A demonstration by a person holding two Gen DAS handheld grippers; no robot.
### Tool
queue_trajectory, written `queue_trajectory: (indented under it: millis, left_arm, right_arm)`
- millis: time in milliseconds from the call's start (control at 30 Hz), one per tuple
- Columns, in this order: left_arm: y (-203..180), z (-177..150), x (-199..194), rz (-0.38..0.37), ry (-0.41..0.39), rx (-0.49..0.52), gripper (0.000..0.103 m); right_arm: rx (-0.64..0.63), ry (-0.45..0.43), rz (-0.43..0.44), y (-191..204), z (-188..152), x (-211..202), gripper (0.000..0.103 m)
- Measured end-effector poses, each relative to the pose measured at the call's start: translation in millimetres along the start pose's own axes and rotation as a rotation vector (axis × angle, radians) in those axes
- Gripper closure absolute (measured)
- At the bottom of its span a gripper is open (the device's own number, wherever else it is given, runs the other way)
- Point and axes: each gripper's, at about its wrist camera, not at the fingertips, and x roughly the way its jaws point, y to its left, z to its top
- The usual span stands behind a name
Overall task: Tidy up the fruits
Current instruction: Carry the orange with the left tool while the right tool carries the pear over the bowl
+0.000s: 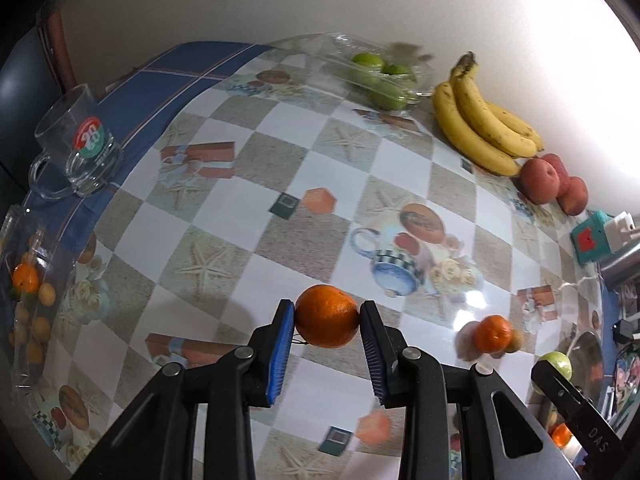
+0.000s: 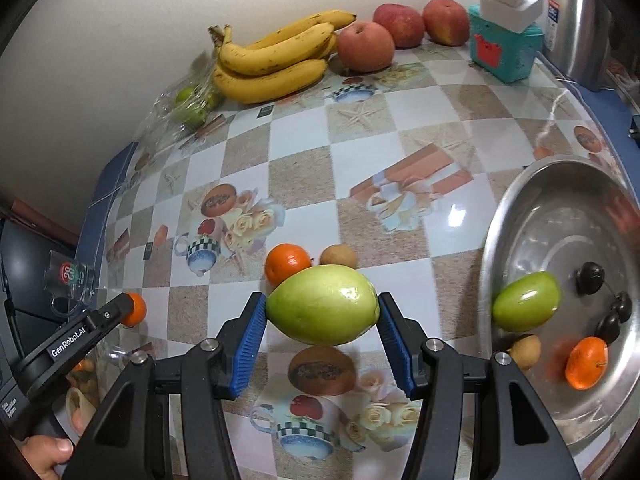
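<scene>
The left gripper [image 1: 327, 318] points forward over the table, its blue pads pinching an orange [image 1: 327, 316] from both sides. In the right wrist view its black arm reads "GenRobot.AI", held by a bare hand [image 2: 48, 456] at the lower left. The right gripper [image 2: 322, 312] grips a green oval fruit [image 2: 322, 305], its long axis lying crosswise between the pads, above the checkered tablecloth [image 2: 360, 152]. Just beyond sit a second orange [image 2: 286, 263] and a small brown fruit [image 2: 338, 257], touching. To the right, a steel bowl [image 2: 496, 240] holds another green fruit [image 2: 526, 301], an orange and dark fruits. Left, a glass mug [image 1: 78, 144] shows "20". Farthest, bananas [image 2: 272, 60] lie stems left beside three red apples [image 2: 365, 46].
</scene>
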Motion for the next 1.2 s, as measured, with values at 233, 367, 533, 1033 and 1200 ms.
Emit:
queue_trajectory:
  millis: [233, 367, 533, 1033, 1200]
  left_arm:
    - [-36, -4, -14, -0.038, -0.024, 0.035, 0.067]
    - [-61, -8, -18, -0.067, -0.030, 0.072, 0.067]
    - [-90, -14, -22, -0.091, -0.034, 0.122, 0.067]
    - [-175, -38, -24, -0.166, -0.019, 0.298, 0.067]
    - [-204, -49, -25, -0.193, -0.015, 0.370, 0.067]
  right_arm:
    - [0.047, -0.039, -0.018, -22, 6, -20, 0.046]
    - [0.084, -0.062, -0.021, -35, 9, -33, 0.046]
    - [0.122, -0.088, -0.029, -52, 10, -46, 0.046]
    - [0.297, -0.116, -0.079, -126, 9, -63, 0.046]
    - [0.348, -0.126, -0.095, -148, 6, -70, 0.046]
